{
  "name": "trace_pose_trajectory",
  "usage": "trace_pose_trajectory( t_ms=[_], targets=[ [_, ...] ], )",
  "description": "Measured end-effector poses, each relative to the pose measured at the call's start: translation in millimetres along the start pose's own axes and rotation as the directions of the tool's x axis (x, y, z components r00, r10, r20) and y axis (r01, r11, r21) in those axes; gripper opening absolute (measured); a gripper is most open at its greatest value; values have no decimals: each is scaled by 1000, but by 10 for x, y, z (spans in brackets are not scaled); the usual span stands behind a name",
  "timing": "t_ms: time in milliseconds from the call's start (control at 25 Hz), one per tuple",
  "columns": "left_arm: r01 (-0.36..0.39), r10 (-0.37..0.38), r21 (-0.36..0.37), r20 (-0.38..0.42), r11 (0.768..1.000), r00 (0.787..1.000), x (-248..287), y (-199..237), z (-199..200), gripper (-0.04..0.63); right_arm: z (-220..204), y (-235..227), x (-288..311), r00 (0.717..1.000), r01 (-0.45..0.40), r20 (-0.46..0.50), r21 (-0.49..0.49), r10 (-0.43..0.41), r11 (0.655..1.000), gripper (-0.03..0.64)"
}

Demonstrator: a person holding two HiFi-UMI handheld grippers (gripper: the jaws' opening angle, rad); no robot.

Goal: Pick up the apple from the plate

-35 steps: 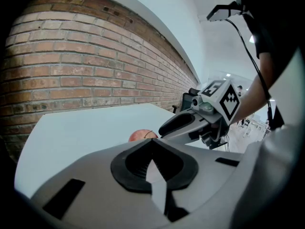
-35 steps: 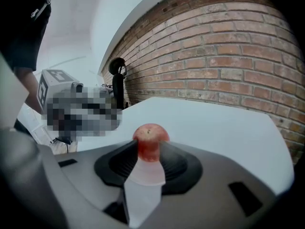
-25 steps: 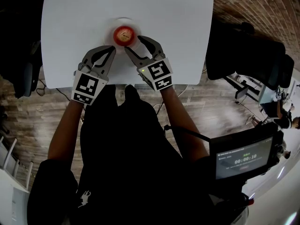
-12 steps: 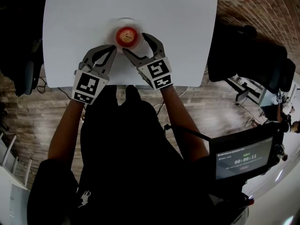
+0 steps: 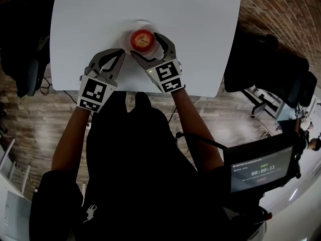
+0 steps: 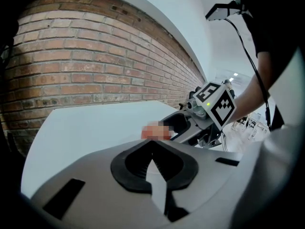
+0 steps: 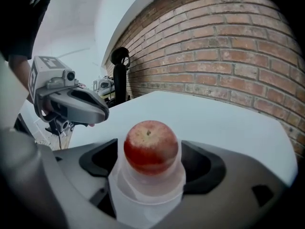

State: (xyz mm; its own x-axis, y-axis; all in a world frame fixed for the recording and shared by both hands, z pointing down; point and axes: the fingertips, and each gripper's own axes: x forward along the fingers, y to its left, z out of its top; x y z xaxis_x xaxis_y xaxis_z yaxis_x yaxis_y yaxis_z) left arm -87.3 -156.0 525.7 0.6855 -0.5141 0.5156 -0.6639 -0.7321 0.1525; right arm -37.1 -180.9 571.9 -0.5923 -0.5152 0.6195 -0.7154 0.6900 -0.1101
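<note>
The apple [image 5: 142,39] is seen resting on the white plate [image 5: 128,27] (in the right gripper view it reads more as a raised, translucent dish), which is set on the white table [image 5: 195,19], somewhat toward the near edge. The right gripper [image 5: 145,44] is held at the plate with its jaws spread wide. They have just been opening, and the apple is framed between them, one jaw lying to its near left and the other to its right. No pad is seen pressing on the fruit, and a gap is visible on each side in the right gripper view, so nothing is gripped. The left gripper [image 5: 122,52] is held just left of the plate and nearer than it, over bare table, with its jaws brought together at the tips and nothing caught between them. The two grippers are placed side by side, close but apart. A brick wall [image 7: 224,46] is seen beyond the far side of the table, and a small lit screen [image 5: 260,168] is shown at the lower right of the head view.
</note>
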Motion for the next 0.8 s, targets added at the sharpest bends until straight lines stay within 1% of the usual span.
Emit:
trace_pose_trajectory(
  t_ms=[240, 480, 560, 800],
  targets=[
    [-16, 16, -7, 2, 1000, 1000, -43, 45, -1, 6, 12, 2, 35, 1000, -2, -9, -26, 2, 1000, 396],
    [-22, 22, -6, 2, 1000, 1000, -63, 52, 1, 6, 21, -16, 65, 1000, 26, -11, -47, -27, 999, 397],
    [-29, 29, -8, 4, 1000, 1000, -78, 52, 6, 6, 21, -26, 73, 999, 34, -12, -50, -35, 998, 410],
    [-48, 48, -6, -3, 999, 999, -153, 99, -2, 6, 47, -19, 108, 999, 28, -15, -59, -29, 998, 410]
  ],
)
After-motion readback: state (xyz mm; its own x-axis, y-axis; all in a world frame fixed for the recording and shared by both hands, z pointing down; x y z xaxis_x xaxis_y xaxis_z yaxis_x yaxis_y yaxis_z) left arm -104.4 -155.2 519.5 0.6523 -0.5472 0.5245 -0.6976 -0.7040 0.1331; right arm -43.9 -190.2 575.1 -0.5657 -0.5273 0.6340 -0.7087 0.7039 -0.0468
